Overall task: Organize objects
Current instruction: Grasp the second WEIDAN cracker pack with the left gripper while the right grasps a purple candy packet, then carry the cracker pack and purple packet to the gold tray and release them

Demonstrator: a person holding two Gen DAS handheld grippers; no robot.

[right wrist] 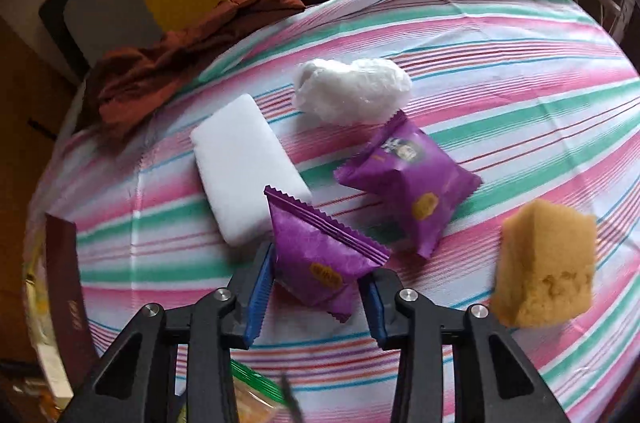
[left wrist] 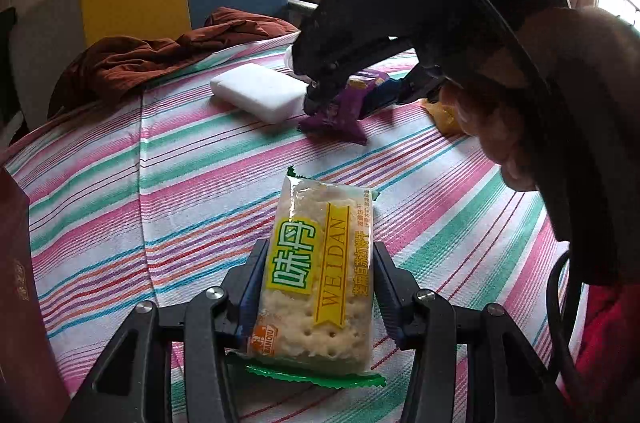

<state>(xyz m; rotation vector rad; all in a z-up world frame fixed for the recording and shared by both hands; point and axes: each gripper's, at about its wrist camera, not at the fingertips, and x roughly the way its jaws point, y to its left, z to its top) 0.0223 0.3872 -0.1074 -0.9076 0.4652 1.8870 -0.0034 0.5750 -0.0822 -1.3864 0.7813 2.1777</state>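
My left gripper is shut on a clear packet of crackers with yellow and green print, held above the striped tablecloth. My right gripper has its blue pads against both sides of a purple snack packet. In the left wrist view the right gripper pinches the purple snack packet low over the cloth. A second purple packet lies just beyond it.
On the cloth lie a white foam block, a white crumpled wad and a yellow sponge. A brown garment is heaped at the far edge. A dark red box stands at the left. A hand holds the right gripper.
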